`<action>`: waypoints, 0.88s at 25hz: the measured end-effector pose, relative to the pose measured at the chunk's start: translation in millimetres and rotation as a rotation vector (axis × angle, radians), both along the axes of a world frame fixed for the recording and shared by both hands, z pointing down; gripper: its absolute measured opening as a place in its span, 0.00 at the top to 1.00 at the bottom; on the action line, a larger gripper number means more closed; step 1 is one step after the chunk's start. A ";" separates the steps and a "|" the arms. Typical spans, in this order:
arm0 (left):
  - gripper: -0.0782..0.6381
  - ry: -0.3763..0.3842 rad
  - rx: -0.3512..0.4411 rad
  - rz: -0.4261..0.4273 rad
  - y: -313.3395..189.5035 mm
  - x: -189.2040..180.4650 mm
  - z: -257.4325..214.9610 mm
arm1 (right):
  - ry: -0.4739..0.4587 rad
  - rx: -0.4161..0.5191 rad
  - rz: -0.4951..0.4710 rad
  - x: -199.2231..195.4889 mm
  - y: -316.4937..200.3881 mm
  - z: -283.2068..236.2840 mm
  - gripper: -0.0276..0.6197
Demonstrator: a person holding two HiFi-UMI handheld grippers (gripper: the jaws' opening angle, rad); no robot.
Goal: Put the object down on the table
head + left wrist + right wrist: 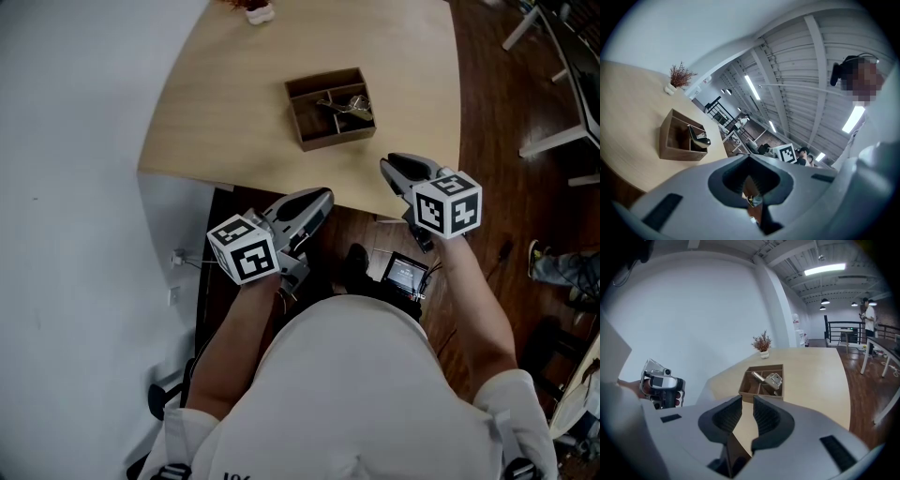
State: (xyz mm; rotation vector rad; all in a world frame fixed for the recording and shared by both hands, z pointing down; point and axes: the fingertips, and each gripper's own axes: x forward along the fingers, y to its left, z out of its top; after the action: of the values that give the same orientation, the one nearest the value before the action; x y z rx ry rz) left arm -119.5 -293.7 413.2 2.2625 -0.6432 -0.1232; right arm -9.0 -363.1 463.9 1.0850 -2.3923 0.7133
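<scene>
Bright, even light across my desk (244, 103) from the head view, hardly a shadow. Both gripper views bulge and fall off to black corners; ceiling strip lights (752, 87) glare white, and my left gripper (751, 164) looms soft up close.

Beyond the wooden box (330, 107), the potted plant (258, 11) was cut off by the head view's top edge. The metal thing (349, 109) inside the box was too small for me to name. Nearer me than the box, my shirt (356, 394) hid part of the floor (487, 141).
</scene>
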 end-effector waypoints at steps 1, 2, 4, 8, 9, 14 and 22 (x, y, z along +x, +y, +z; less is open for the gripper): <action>0.89 0.002 -0.001 -0.006 0.8 -1.5 -2.8 | -0.007 -0.001 0.006 -0.1 3.1 -1.1 0.84; 0.89 0.005 0.000 -0.012 1.7 -2.9 -5.8 | -0.013 0.000 0.012 -0.2 6.0 -2.6 0.86; 0.89 0.011 0.008 -0.016 4.6 -4.6 -11.5 | -0.021 0.004 0.015 -0.6 12.4 -6.5 0.88; 0.89 0.012 0.021 -0.004 13.1 -3.3 -17.6 | -0.020 0.007 0.009 0.5 25.3 -10.2 0.90; 0.89 0.013 0.021 -0.002 15.5 -2.8 -17.8 | -0.020 0.006 0.010 1.6 27.9 -10.2 0.92; 0.89 0.011 0.009 0.008 27.5 -3.3 -15.5 | -0.037 -0.012 0.033 8.2 40.4 -12.9 0.95; 0.89 0.009 0.021 0.038 43.2 -1.7 -21.1 | -0.060 -0.005 0.036 10.7 53.0 -24.9 0.95</action>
State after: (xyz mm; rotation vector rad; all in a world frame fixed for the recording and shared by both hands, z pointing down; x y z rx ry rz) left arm -121.2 -250.5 392.0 2.2924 -0.5962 -0.1214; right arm 1.7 -310.1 439.0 1.1225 -2.4247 0.7742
